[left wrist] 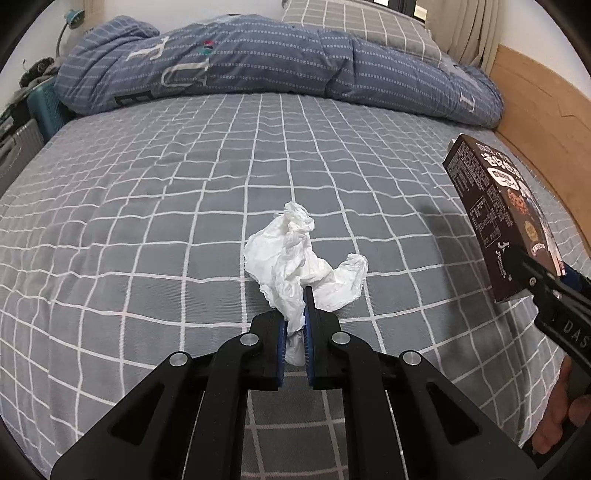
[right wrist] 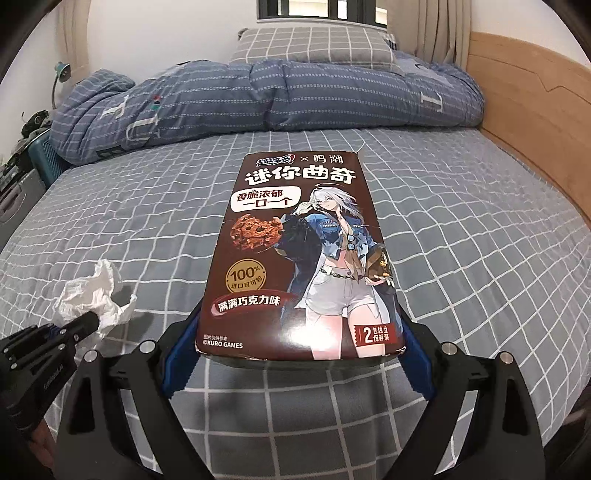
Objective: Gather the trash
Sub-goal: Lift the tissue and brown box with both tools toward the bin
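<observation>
Left gripper (left wrist: 295, 332): jaws pinching crumpled white tissue (left wrist: 295, 254), held above bed. Right gripper (right wrist: 291, 354): jaws spread wide, clamping brown cookie box (right wrist: 295, 258) by its sides, box clear of sheet. Grey grid-check bedsheet (left wrist: 147, 221): wrinkled. Beyond: blue striped duvet (left wrist: 258, 62) bunched across bed, grey checked pillow (right wrist: 314, 48) behind it. Wooden bed frame (right wrist: 535, 110) along right side. Window and curtains (right wrist: 443, 33) at far wall.

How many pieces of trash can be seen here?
2. A crumpled tissue is pinched in the left tool; a brown cookie box is clamped in the right tool. More may lie out of view.
</observation>
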{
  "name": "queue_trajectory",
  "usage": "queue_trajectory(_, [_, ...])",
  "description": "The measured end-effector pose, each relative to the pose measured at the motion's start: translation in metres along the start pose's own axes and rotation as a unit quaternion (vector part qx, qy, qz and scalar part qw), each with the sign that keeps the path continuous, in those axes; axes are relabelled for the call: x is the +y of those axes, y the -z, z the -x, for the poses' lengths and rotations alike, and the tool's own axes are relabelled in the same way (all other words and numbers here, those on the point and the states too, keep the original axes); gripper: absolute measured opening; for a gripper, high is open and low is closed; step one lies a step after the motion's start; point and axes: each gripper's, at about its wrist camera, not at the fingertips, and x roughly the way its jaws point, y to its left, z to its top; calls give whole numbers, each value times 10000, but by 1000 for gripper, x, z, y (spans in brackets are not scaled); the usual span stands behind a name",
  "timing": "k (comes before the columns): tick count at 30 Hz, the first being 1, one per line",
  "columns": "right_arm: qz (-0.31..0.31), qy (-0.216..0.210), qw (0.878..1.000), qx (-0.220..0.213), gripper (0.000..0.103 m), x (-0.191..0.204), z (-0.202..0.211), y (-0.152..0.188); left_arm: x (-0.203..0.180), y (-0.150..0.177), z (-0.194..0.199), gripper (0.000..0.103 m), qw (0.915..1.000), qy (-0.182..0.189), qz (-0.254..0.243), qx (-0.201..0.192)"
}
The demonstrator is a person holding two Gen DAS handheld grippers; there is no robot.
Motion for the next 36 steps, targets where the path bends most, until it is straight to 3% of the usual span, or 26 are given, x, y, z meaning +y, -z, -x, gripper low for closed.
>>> queue_trajectory(15, [31,-124,9997,-225,86,0,45,15,-9,21,42,7,9997,34,-43,-227])
queue_trajectory(36, [385,-199,9984,-375,86,17,94,48,11,62,81,7,9994,-124,-6,-310])
